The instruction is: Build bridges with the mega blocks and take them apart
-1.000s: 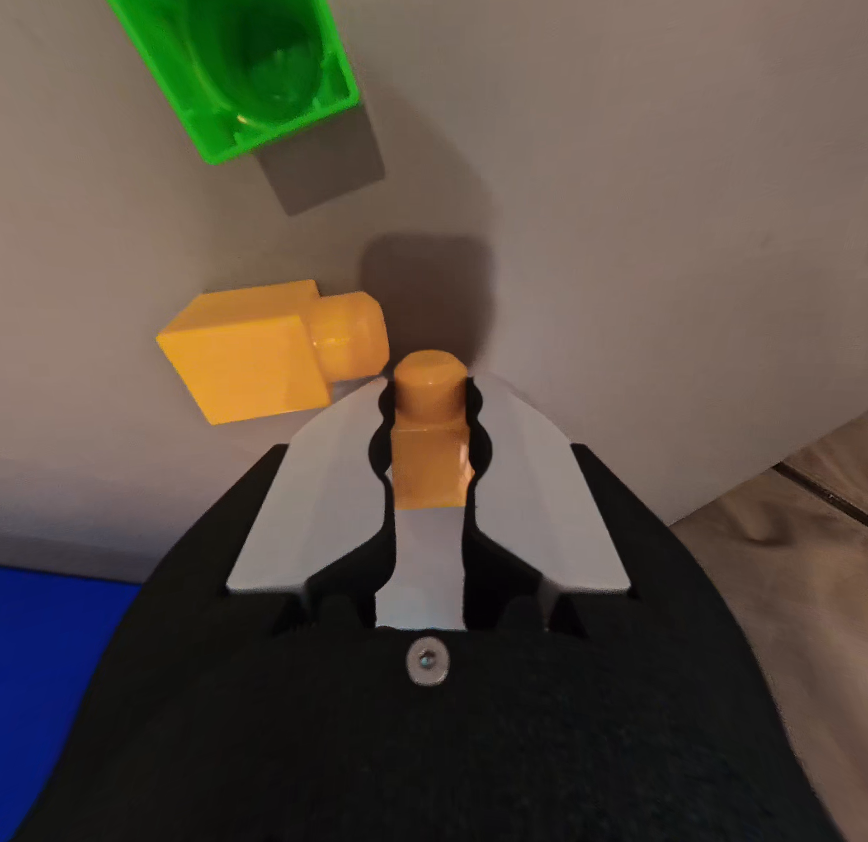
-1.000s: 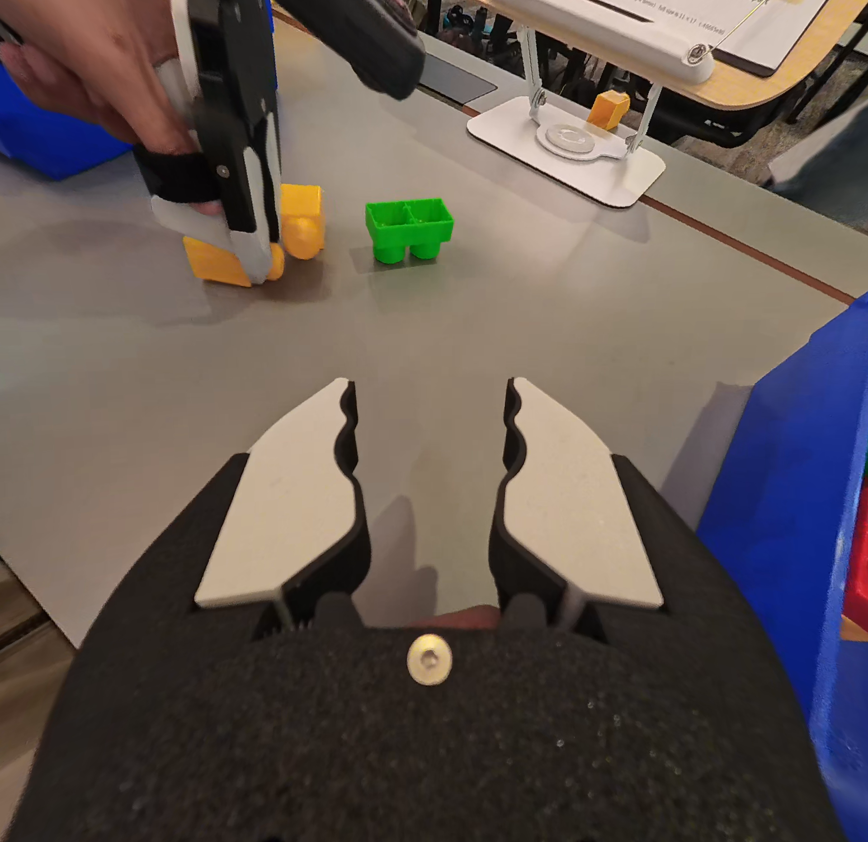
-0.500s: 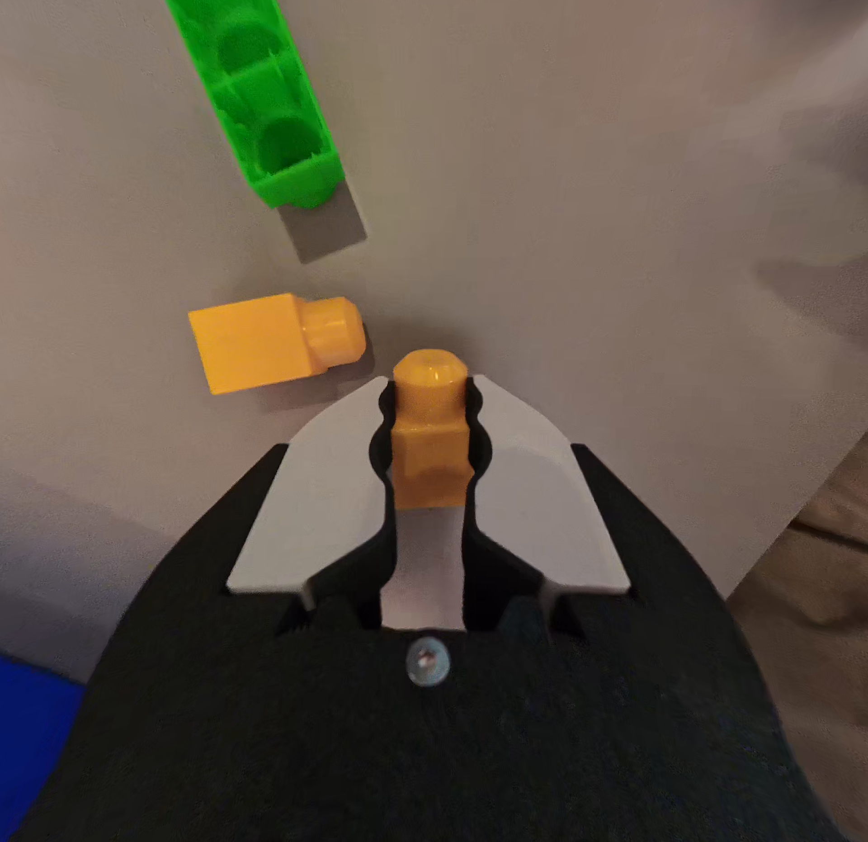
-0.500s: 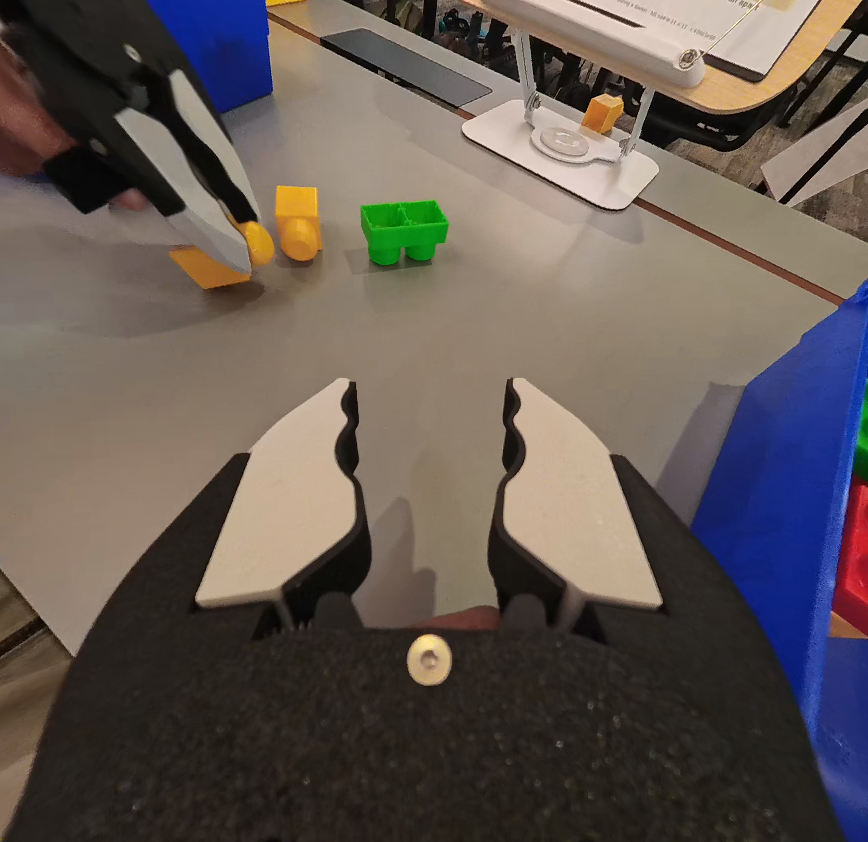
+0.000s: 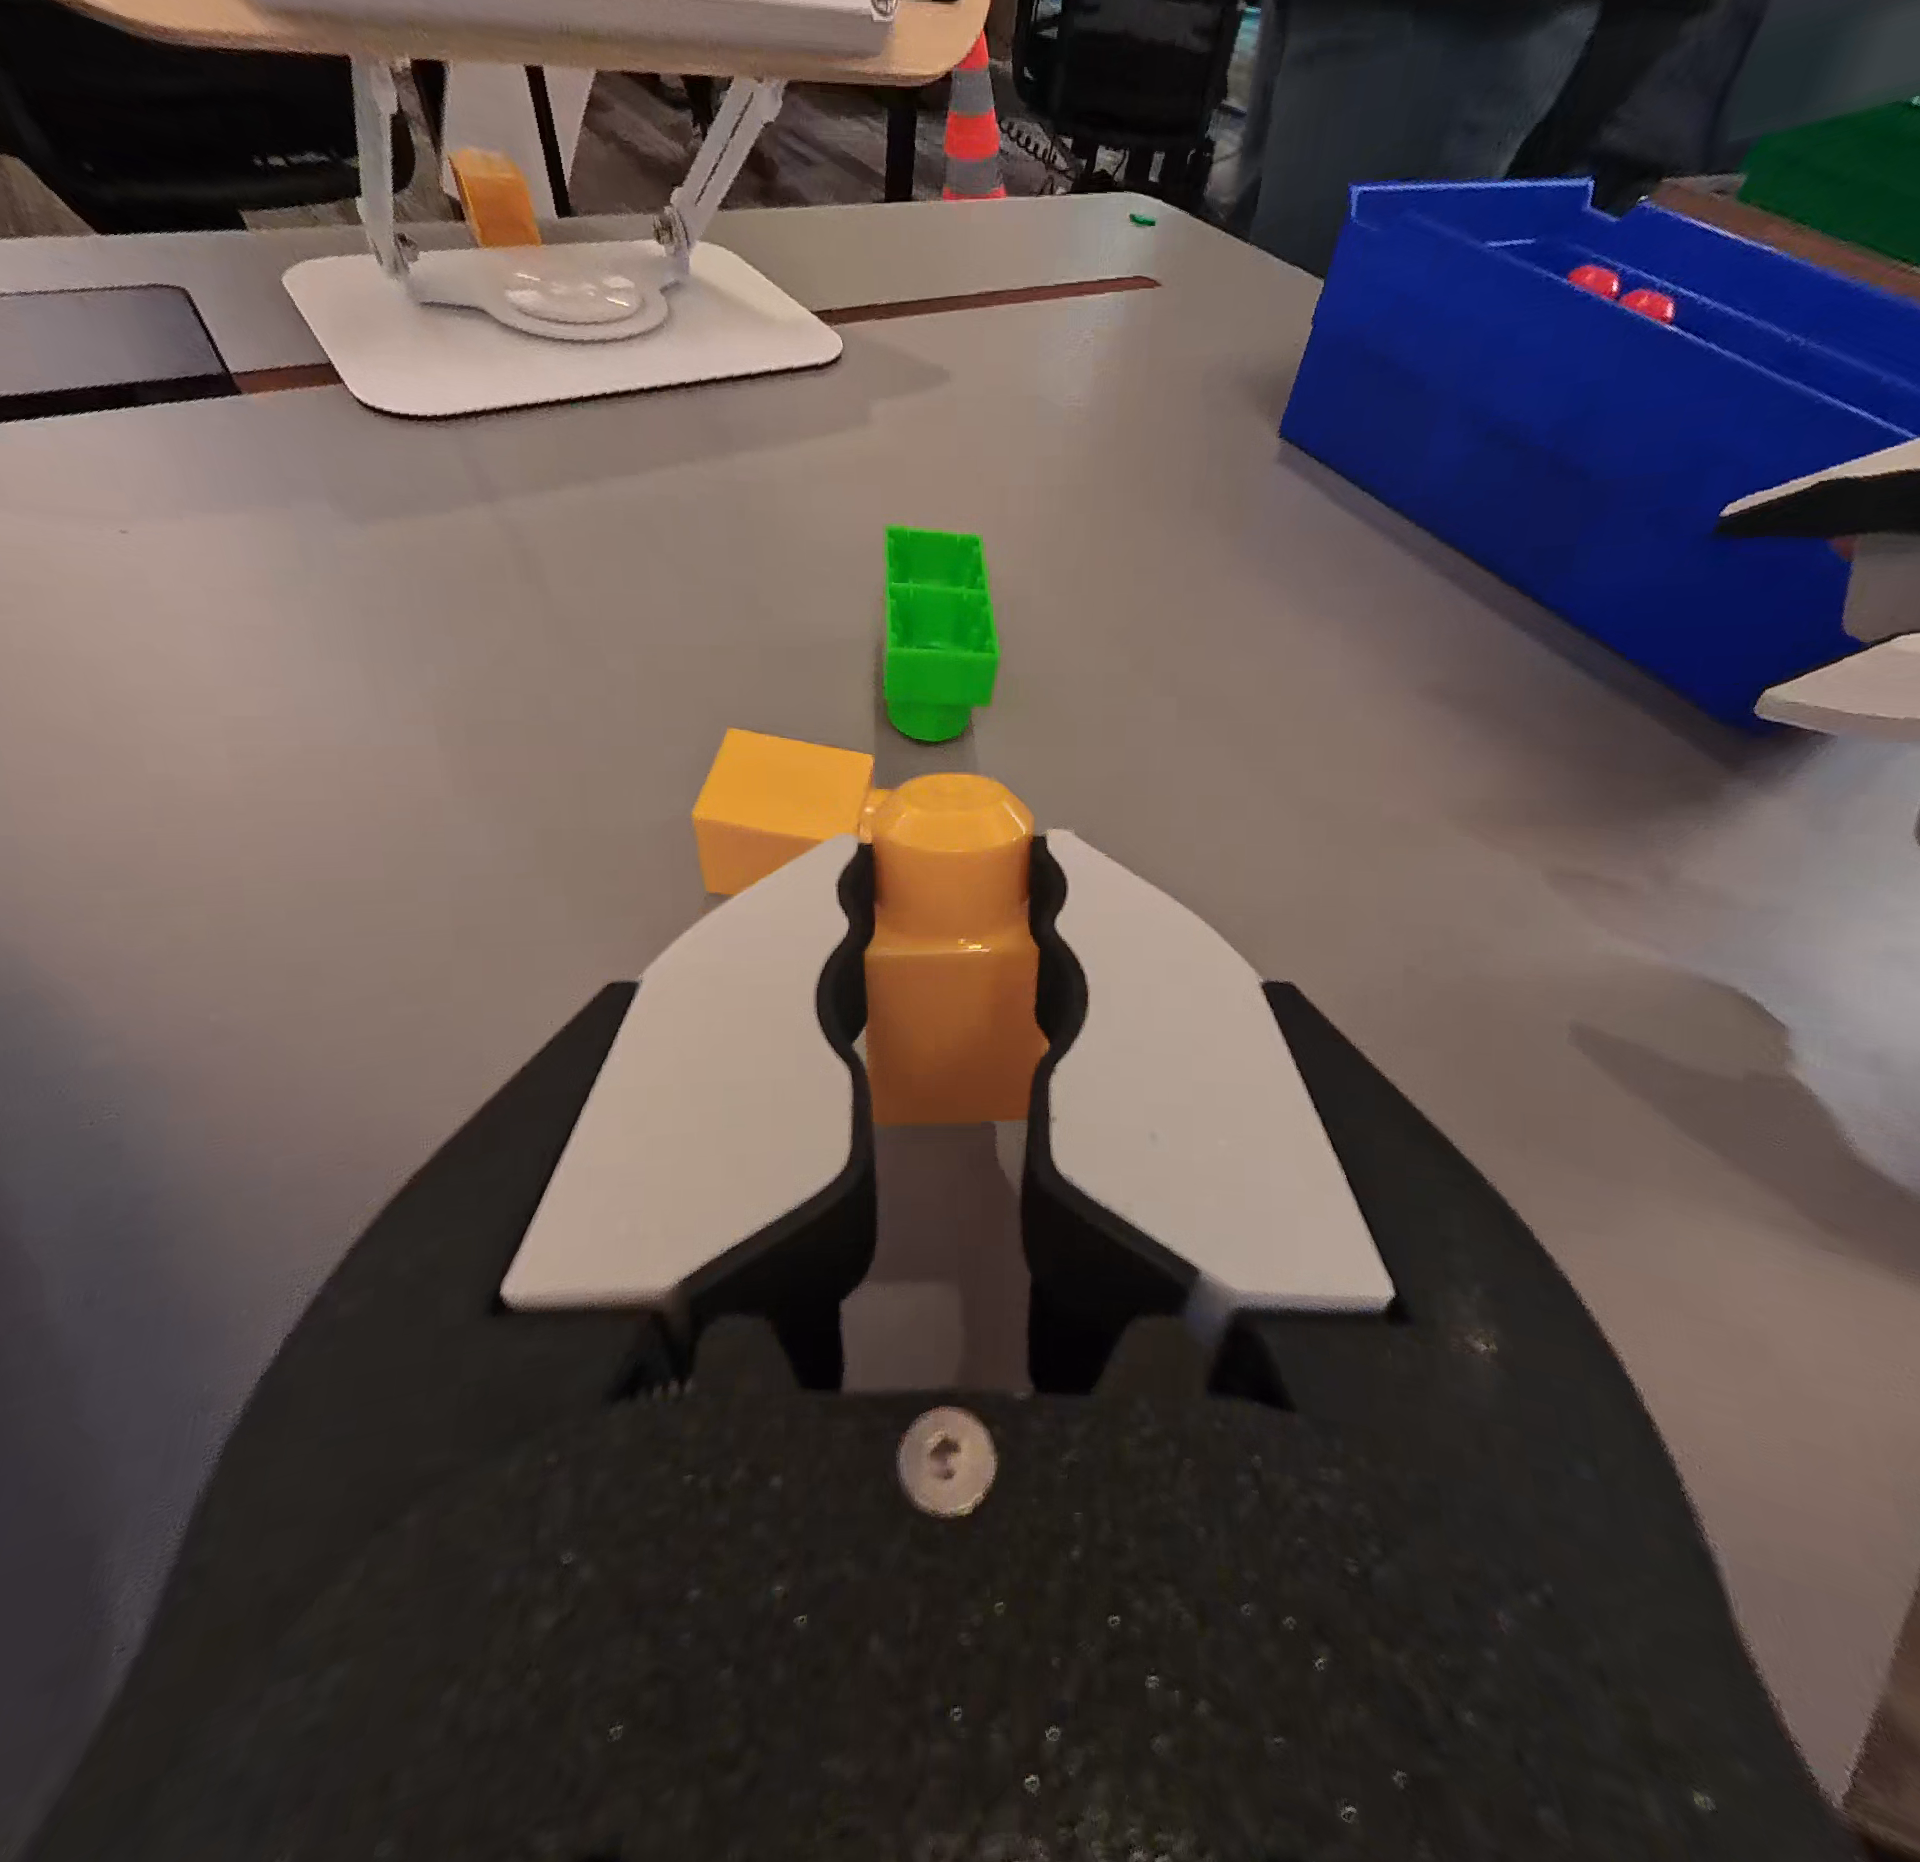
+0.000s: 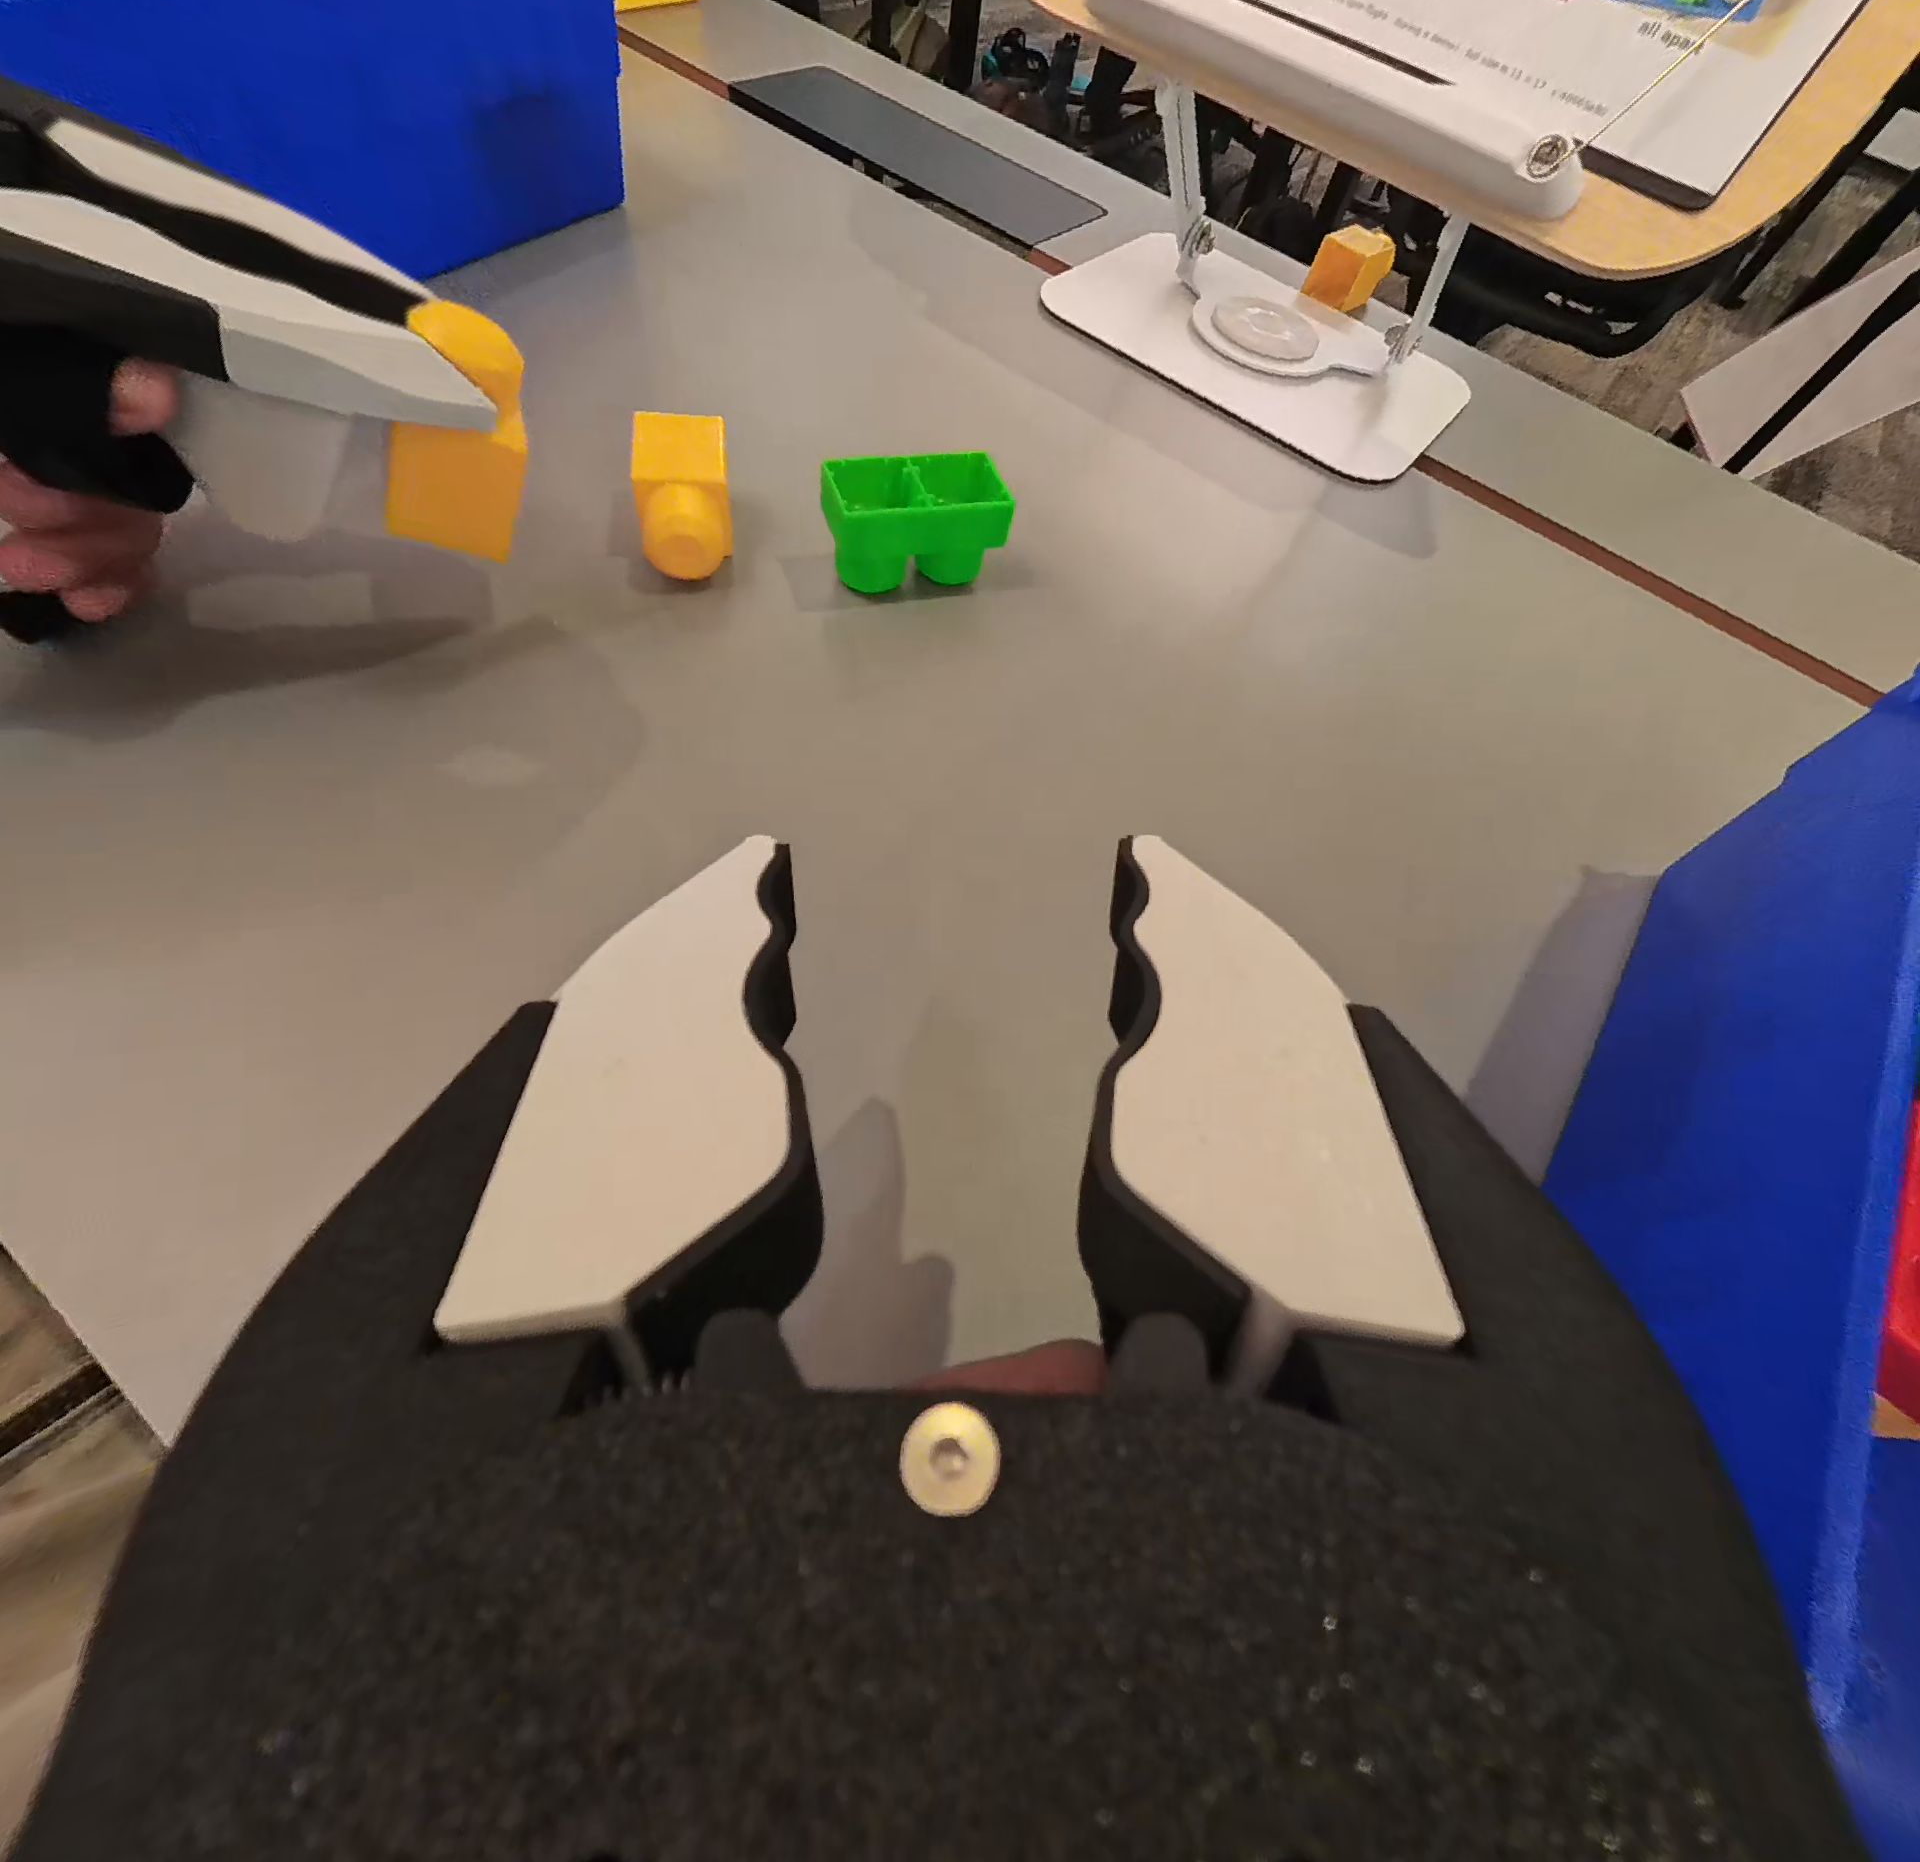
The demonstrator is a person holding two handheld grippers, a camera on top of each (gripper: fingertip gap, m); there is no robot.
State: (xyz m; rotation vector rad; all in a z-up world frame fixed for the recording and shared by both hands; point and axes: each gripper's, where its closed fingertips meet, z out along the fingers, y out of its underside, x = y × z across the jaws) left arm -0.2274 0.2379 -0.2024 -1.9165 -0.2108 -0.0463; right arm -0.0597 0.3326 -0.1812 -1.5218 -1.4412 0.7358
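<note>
Lifted orange block, stud now forward

The left tongs grip a yellow block between both fingers, its round stud pointing forward, away from the camera. Just beyond it a second yellow block lies on its side on the grey table, and past that a green block rests upside down on its studs, hollow side up. A blue bin stands near the table's right edge. A white stand sits toward the far edge.
</note>
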